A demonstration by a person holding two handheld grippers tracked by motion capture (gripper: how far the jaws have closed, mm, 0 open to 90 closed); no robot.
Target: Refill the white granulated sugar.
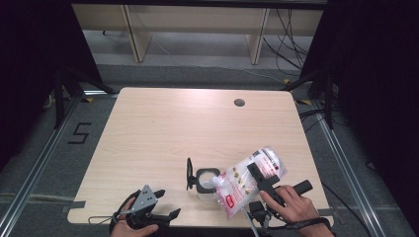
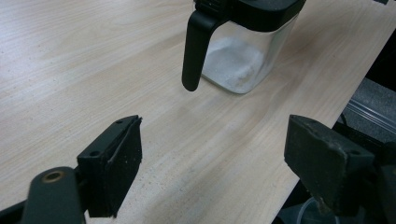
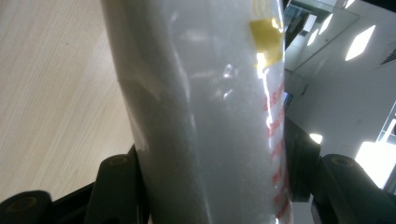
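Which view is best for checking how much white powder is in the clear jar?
Left gripper view: the clear jar is seen side-on, with white powder low inside. The high view looks down on its open top, the bag tipped at it.

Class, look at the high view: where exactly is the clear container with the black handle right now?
The clear container stands near the table's front edge, around the middle. The left claw sits open to its left, and the tilted bag held by the right claw reaches its mouth.
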